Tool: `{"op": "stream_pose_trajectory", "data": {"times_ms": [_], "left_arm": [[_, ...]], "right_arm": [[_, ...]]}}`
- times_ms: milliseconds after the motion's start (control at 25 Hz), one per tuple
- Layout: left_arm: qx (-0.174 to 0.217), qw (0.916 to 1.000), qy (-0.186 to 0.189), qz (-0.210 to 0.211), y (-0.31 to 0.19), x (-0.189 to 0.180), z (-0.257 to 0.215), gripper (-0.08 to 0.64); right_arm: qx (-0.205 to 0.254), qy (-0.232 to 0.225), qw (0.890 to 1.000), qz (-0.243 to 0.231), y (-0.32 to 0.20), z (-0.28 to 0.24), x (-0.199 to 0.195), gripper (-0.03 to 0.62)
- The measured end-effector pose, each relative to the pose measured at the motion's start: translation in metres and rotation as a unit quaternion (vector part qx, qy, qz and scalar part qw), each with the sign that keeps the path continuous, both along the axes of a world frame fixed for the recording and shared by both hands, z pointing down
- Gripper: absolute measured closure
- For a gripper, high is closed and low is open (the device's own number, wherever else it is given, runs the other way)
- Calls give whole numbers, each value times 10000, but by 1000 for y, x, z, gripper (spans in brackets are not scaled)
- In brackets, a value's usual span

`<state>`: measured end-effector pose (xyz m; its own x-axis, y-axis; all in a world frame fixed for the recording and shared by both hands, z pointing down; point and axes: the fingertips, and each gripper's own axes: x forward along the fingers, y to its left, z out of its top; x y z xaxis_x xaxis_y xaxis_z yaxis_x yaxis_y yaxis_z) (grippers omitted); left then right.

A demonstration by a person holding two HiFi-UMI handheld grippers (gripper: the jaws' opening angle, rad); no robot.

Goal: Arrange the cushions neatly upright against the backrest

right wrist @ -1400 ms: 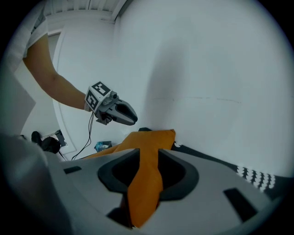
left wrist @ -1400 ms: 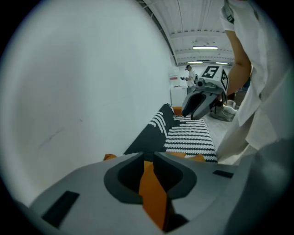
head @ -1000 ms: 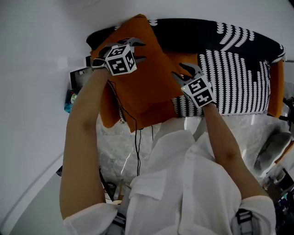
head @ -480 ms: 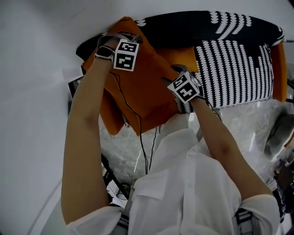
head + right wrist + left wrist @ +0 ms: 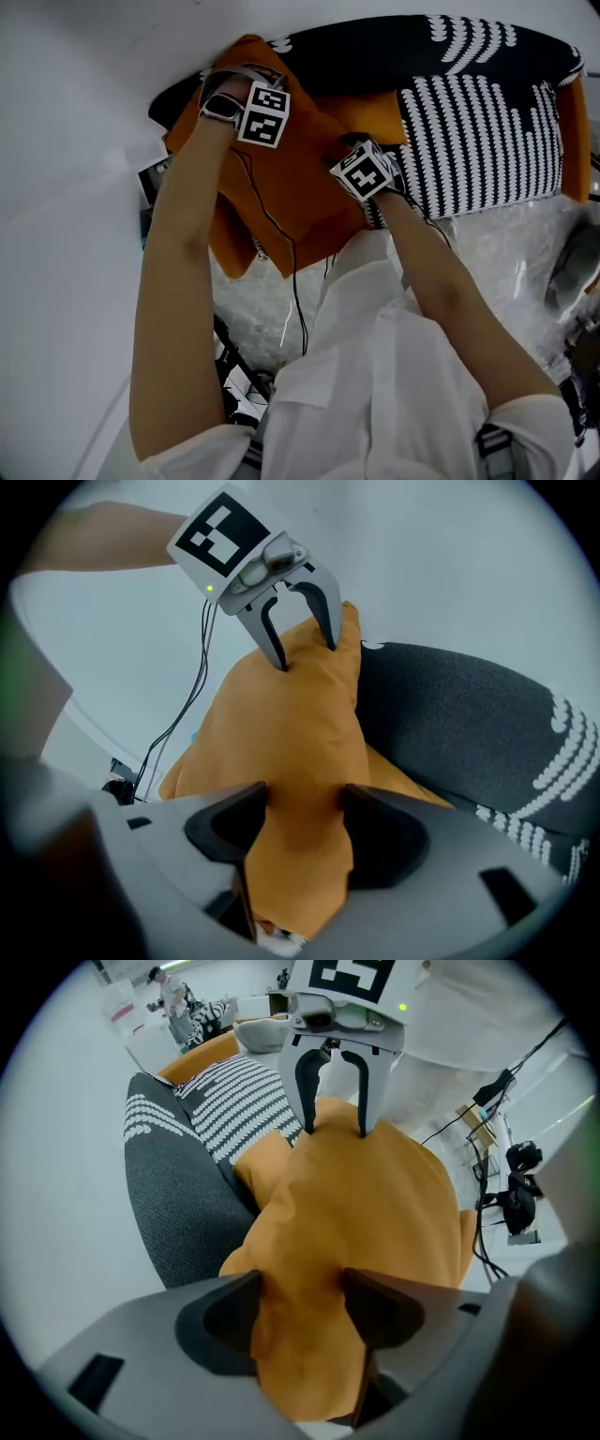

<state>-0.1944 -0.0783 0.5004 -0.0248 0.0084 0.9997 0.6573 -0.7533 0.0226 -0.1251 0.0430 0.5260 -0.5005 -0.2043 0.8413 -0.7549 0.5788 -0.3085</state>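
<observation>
Straddling two edges of the orange cushion [image 5: 291,187], both grippers have their jaws wide apart, and both pairs of jaws have just been opening.

Left gripper [image 5: 242,77]: it points down onto the cushion's upper corner at the left end of the seat [image 5: 487,253]. In the left gripper view, orange fabric [image 5: 375,1204] bulges loosely between the jaws of this gripper [image 5: 300,1283] and fills the gap from pad to pad.

Right gripper [image 5: 345,150]: it sits on the cushion's right edge, just beside the lower left corner of the striped cushion [image 5: 478,141]. In the right gripper view, the same fabric [image 5: 281,733] fills the gap between the jaws of this gripper [image 5: 305,803].

Cushion position: the orange cushion is tilted. Its upper edge leans on the dark knitted cushion [image 5: 375,61], and its right edge overlaps the striped cushion. Its two lower corners reach out over the clear crinkled plastic that covers the seat.

Clearances:
- Right side: closed off. The striped cushion stands touching the orange one, and the dark knitted cushion spans the rear edge behind both.
- Left side: the seat ends just beyond the cushion's left edge, with pale floor past it.
- Front: bare plastic-covered seat lies open toward the person. A thin black cable [image 5: 286,248] crosses the orange fabric and hangs down there.
</observation>
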Motion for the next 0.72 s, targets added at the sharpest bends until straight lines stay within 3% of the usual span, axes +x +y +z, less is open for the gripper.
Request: {"op": "stream_pose_trajectory", "data": {"times_ms": [120, 280, 360, 720], "left_arm": [[-38, 10000, -20, -46, 2, -2, 1, 315], [-97, 9994, 73, -312, 4, -4, -6, 451], [-129, 9987, 42, -483, 4, -7, -10, 490], [-119, 9951, -263, -945, 12, -21, -42, 534]], "right_arm": [[-72, 50, 9999, -103, -1, 2, -1, 361], [-14, 154, 9996, -235, -1, -3, -1, 513], [26, 149, 9995, -267, 0, -7, -3, 558], [142, 75, 9968, -781, 8, -43, -14, 578]]}}
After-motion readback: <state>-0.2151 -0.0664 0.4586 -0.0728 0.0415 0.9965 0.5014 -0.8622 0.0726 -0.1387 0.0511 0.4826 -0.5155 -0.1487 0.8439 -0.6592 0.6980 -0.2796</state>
